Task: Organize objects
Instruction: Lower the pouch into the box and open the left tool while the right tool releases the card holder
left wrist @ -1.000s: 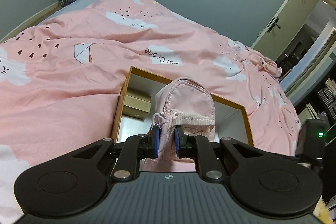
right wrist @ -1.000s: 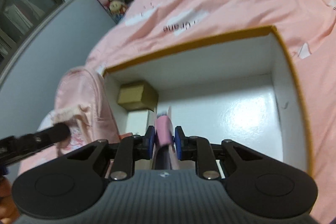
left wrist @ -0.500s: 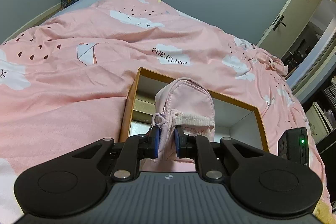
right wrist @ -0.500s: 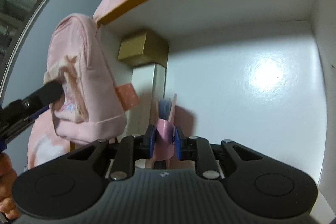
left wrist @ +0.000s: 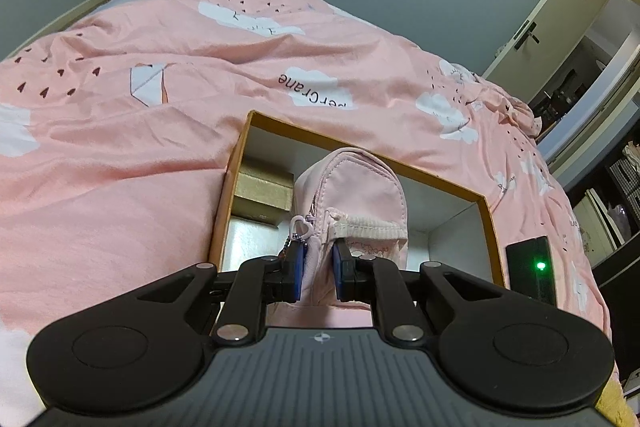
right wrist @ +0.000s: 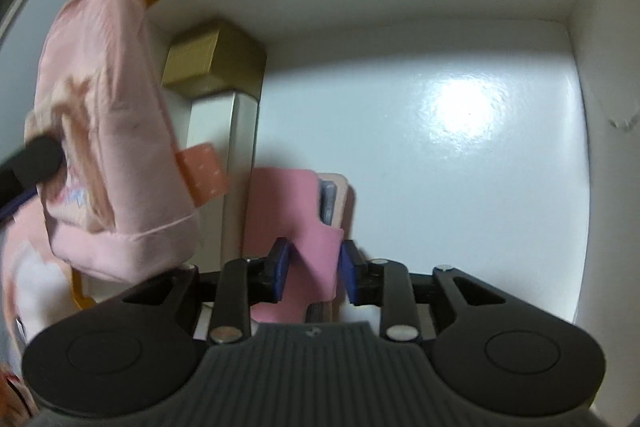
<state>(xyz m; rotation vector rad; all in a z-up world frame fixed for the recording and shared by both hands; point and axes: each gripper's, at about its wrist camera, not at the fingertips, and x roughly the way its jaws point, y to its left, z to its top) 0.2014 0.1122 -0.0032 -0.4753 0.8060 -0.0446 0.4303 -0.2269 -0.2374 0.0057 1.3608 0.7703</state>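
Observation:
My left gripper is shut on a small pink backpack pouch and holds it over the left part of an open box with an orange rim and white inside. The pouch also shows in the right wrist view. My right gripper is low inside the box. Its jaws stand apart around a pink card holder that rests on the box floor, next to a white box.
A gold box sits in the back left corner of the big box and also shows in the right wrist view. The box lies on a pink cloud-print duvet. A black device with a green light is at the right.
My right gripper went down into the box with the pink card holder, and its jaws have opened. My left gripper holds the pouch about where it was.

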